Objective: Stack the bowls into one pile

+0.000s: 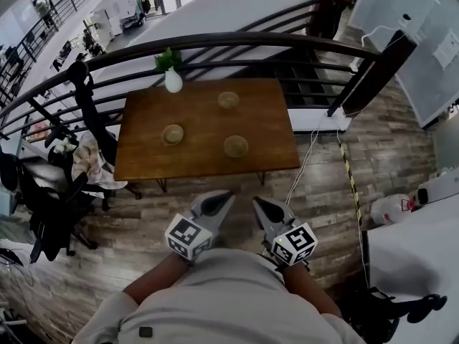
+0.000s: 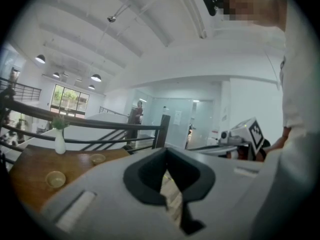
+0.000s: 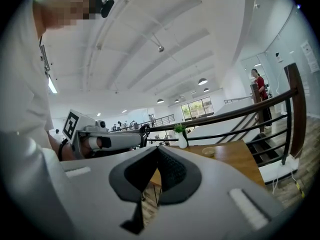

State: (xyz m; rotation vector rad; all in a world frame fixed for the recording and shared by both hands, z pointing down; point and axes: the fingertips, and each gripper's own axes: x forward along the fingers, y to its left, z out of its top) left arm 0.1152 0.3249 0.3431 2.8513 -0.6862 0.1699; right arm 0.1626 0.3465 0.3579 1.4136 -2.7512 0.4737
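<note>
I'm holding the left hand-held gripper (image 1: 229, 194) and the right hand-held gripper (image 1: 256, 201) pinched closed, both empty.
Ahead of them, the wooden surface (image 1: 201, 165) is carrying three separate bowls (image 1: 173, 134) (image 1: 229, 100) (image 1: 235, 146), with a railing (image 1: 215, 41) curving beyond.

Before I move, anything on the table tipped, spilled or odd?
Nothing stands out: left bowl, far bowl and near bowl sit upright, apart, on the table; the vase stands upright at its far edge.

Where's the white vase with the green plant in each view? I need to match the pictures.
Head view: white vase, upper left of centre, at the table's far left corner.
Left gripper view: far left, mid-height.
Right gripper view: just right of centre.
Shared landmark: the dark railing behind the vase.
</note>
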